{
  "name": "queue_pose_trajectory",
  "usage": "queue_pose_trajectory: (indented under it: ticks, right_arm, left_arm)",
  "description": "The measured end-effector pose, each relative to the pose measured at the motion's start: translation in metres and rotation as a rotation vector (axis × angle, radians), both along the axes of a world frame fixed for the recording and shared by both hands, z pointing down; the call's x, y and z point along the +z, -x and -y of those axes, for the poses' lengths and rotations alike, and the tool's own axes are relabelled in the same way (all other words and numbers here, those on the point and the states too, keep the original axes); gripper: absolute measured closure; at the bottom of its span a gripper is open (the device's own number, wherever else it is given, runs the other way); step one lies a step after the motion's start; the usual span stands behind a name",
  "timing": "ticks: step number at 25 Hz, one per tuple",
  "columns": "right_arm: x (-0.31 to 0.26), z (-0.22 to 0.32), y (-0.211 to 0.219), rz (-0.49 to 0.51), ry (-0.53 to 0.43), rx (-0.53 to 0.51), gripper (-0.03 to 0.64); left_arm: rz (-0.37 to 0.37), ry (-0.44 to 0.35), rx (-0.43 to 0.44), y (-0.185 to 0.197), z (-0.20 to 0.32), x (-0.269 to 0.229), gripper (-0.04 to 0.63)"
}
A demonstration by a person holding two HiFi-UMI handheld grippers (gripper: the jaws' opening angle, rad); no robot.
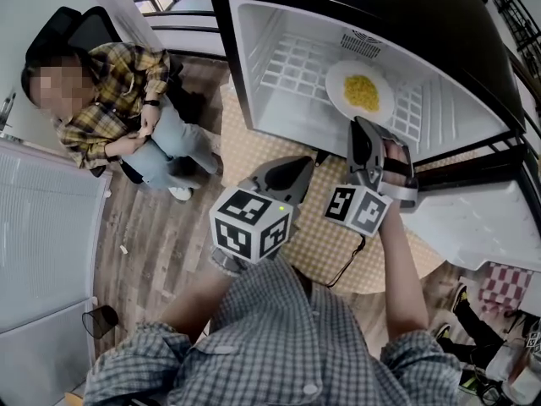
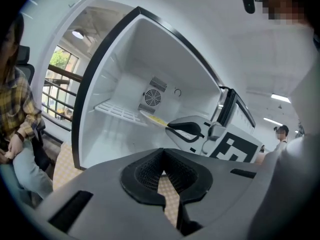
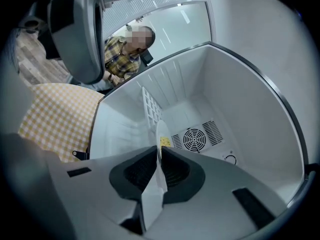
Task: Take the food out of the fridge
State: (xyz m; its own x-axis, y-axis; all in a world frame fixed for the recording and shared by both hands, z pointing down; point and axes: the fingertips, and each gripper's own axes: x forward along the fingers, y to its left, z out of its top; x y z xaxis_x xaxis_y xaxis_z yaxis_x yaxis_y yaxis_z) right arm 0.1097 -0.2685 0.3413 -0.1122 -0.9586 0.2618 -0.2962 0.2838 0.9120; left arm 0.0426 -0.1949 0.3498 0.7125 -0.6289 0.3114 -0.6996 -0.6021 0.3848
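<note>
- The fridge [image 1: 279,24] stands open at 12 o'clock in the head view. The food [image 1: 362,92], a yellow heap, sits on a white plate [image 1: 342,83] that appears to rest on the wire shelf [image 1: 292,66], at about 1 o'clock.
- The right claw [image 3: 160,151] pinches the plate's near rim, with the thin edge caught between its pads.
- The left claw [image 2: 162,156] is pressed together on nothing. It hangs outside the fridge at about 7 o'clock from the plate, above the checked mat [image 1: 254,146].
- The main risk, as I judge it, is the grip. A one-sided pinch on a thin rim gives little hold against the plate's weight, so the far edge may droop on lifting and the food may slide off.
- The plate's underside could snag on the shelf wires if it is dragged rather than lifted.
- If drawn out too low, the plate could knock the fridge's front lip and twist in the pads.
- With the left claw closed, nothing is ready to steady the plate from below.
</note>
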Motion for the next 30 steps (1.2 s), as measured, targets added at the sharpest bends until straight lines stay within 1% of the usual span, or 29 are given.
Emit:
queue_pose_trajectory:
  ticks: [2, 3, 7, 8, 9, 10, 12, 13, 15, 16, 18, 21, 24, 27, 29, 30]
  right_arm:
    - [-0.001, -0.004, -0.001, 0.001, -0.003, 0.000, 0.588]
    - [-0.001, -0.007, -0.001, -0.003, -0.002, 0.000, 0.588]
    - [0.000, -0.013, -0.002, -0.027, -0.002, -0.002, 0.589]
    - [0.000, -0.014, -0.003, -0.031, -0.003, -0.002, 0.588]
    - [0.001, -0.016, -0.003, -0.035, -0.003, -0.001, 0.588]
    - [0.001, -0.017, -0.003, -0.041, -0.005, 0.000, 0.588]
    - [0.001, -0.018, -0.005, -0.052, -0.007, 0.002, 0.589]
    - [0.001, -0.018, -0.005, -0.057, -0.007, 0.003, 0.589]
    - [0.002, -0.020, -0.007, -0.062, -0.007, 0.004, 0.588]
    - [0.002, -0.022, -0.007, -0.065, -0.007, 0.003, 0.589]
    - [0.003, -0.025, -0.007, -0.073, -0.007, 0.000, 0.589]
    - [0.004, -0.027, -0.008, -0.085, -0.008, -0.007, 0.591]
    - [0.006, -0.031, -0.007, -0.098, -0.006, -0.025, 0.591]
    - [0.009, -0.033, -0.006, -0.115, 0.000, -0.044, 0.591]
    - [0.010, -0.034, -0.005, -0.120, 0.002, -0.050, 0.591]
    - [0.011, -0.034, -0.006, -0.120, 0.002, -0.052, 0.591]
  left_arm:
    - [-0.018, 0.028, -0.005, -0.006, 0.006, 0.006, 0.589]
    - [-0.041, 0.044, -0.006, -0.008, 0.010, 0.008, 0.589]
    - [-0.203, 0.124, -0.012, -0.020, 0.029, 0.004, 0.588]
    - [-0.240, 0.143, -0.012, -0.023, 0.034, 0.003, 0.575]
    - [-0.269, 0.162, -0.009, -0.025, 0.038, 0.003, 0.549]
    - [-0.294, 0.183, -0.005, -0.029, 0.042, 0.003, 0.540]
    - [-0.352, 0.239, 0.001, -0.035, 0.051, 0.007, 0.540]
    - [-0.394, 0.272, 0.002, -0.037, 0.054, 0.009, 0.537]
    - [-0.496, 0.334, 0.000, -0.042, 0.060, 0.009, 0.496]
    - [-0.545, 0.352, -0.001, -0.043, 0.061, 0.007, 0.475]
    - [-0.610, 0.361, 0.001, -0.046, 0.062, 0.001, 0.438]
    - [-0.647, 0.355, 0.003, -0.051, 0.067, -0.007, 0.419]
    - [-0.642, 0.378, -0.023, -0.056, 0.073, -0.006, 0.420]
    - [-0.635, 0.405, -0.049, -0.059, 0.076, -0.002, 0.449]
    - [-0.655, 0.432, -0.063, -0.060, 0.078, 0.001, 0.497]
    - [-0.668, 0.441, -0.067, -0.060, 0.078, 0.001, 0.502]
